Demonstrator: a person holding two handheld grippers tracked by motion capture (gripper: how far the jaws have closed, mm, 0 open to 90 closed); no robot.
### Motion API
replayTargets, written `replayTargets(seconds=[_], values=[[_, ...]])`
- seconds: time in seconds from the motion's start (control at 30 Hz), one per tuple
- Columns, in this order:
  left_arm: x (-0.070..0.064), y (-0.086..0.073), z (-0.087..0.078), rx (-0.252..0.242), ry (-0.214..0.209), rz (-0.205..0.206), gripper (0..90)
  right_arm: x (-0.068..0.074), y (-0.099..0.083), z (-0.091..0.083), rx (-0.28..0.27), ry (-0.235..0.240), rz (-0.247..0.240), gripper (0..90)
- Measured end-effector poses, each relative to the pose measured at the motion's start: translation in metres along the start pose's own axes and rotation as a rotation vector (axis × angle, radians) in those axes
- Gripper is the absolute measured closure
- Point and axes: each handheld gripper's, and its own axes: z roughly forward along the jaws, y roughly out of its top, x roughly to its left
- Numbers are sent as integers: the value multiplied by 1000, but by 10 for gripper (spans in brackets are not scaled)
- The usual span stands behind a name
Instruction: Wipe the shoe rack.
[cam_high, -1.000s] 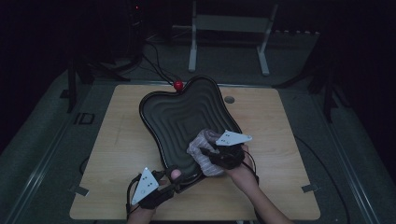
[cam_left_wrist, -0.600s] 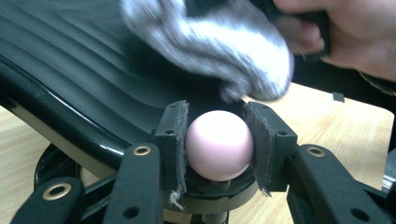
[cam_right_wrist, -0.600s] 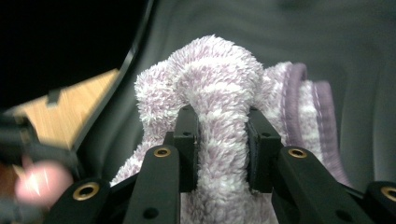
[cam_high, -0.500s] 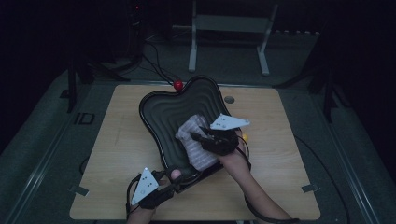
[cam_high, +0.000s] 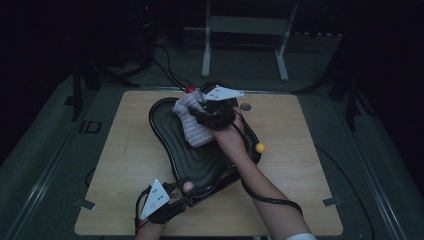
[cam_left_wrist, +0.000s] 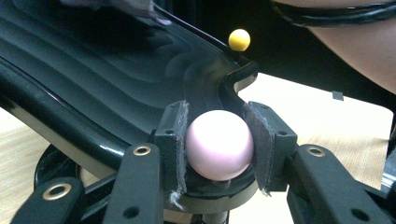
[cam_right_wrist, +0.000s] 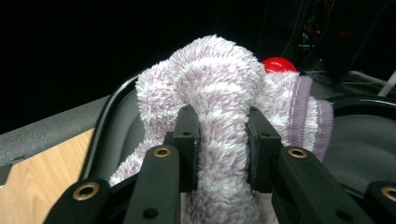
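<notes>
A black ridged tray (cam_high: 175, 135) lies on the wooden table, with ball knobs at its corners. My left gripper (cam_high: 181, 194) is at its near corner, shut on a pink ball knob (cam_left_wrist: 219, 144) that sits between the pads. A yellow knob (cam_left_wrist: 239, 39) stands at the tray's right corner, a red knob (cam_right_wrist: 279, 64) at its far end. My right gripper (cam_high: 206, 113) is over the far end of the tray, shut on a fluffy purple-and-white striped cloth (cam_right_wrist: 219, 88). The cloth (cam_high: 192, 127) hangs down onto the tray's ridges.
The wooden table (cam_high: 310, 190) has bare surface left and right of the tray. A small grey disc (cam_high: 245, 106) lies behind the right hand. A metal stand (cam_high: 245, 30) and cables are on the dark floor beyond the table's far edge.
My right gripper has carried the cloth from the near middle of the tray up to its far end. The left gripper has stayed on the pink knob.
</notes>
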Motion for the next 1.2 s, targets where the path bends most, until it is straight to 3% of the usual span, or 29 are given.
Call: replayTargets(seconds=[0.1,0.17,0.27,0.33,0.57,1.2], values=[[0,0,0,4,2,1,602,-2,-4,18,11,-16,-12,699],[0,0,0,4,2,3,603,0,-7,27,20,-51,-35,698],[0,0,0,4,3,-1,603,3,-11,35,38,-78,-69,699],[-1,0,0,1,3,0,603,2,-13,36,40,-77,-64,702],[-1,0,0,-2,6,2,603,-2,-24,29,45,-45,-13,705],[-1,-1,0,-2,8,5,602,18,-77,-12,74,-5,-36,705]])
